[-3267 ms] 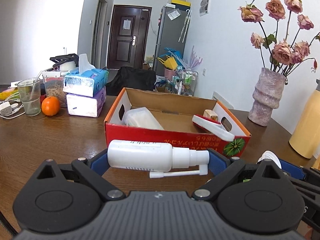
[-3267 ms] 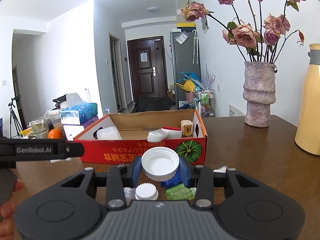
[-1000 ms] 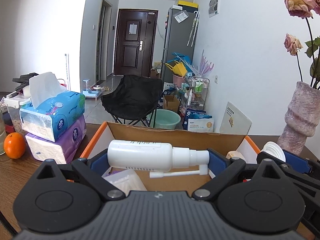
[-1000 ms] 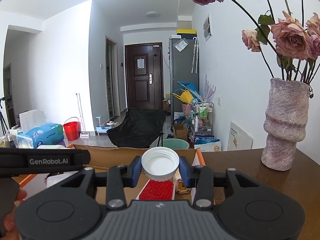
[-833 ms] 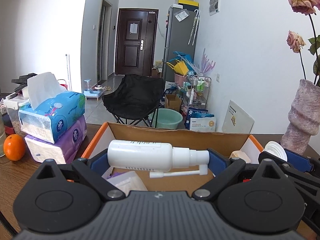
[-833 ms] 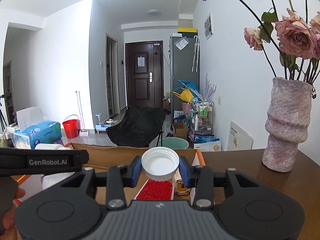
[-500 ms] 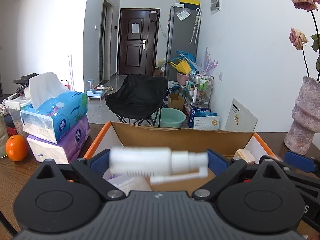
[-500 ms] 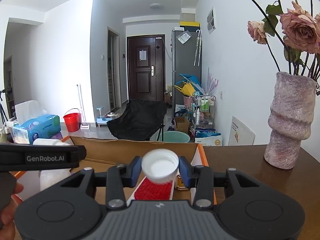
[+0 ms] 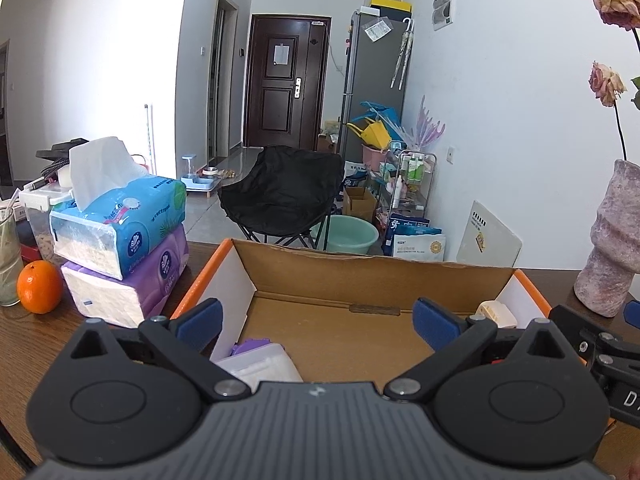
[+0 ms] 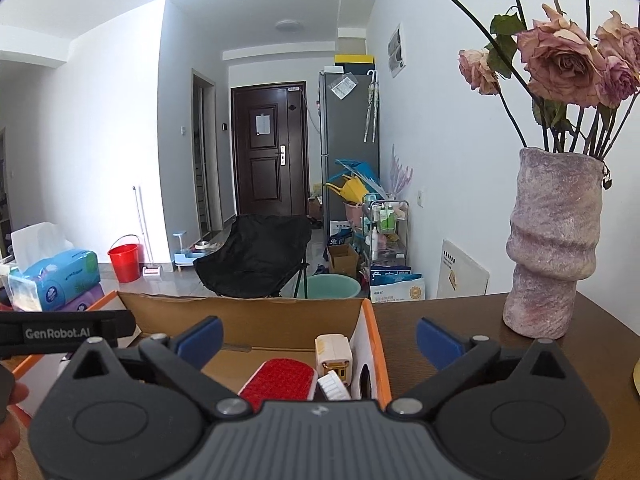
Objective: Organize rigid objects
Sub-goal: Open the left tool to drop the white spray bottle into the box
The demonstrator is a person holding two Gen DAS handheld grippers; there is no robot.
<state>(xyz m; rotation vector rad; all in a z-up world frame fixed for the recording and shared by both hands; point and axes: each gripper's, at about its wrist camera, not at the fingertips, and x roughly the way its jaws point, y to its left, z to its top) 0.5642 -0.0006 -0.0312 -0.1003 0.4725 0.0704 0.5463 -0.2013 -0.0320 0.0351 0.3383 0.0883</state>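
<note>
Both tongs hang spread and empty over the box (image 9: 360, 276), left gripper (image 9: 316, 320) above the tub (image 9: 260, 364), right gripper (image 10: 318, 338) above brush (image 10: 280, 380) and cap (image 10: 334, 386), so the drop looks done and the next move calls for fetching another piece.

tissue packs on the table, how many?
2, stacked left of the cardboard box: the blue tissue pack lies on top of the purple tissue pack. Anything behind the stack is hidden.
</note>
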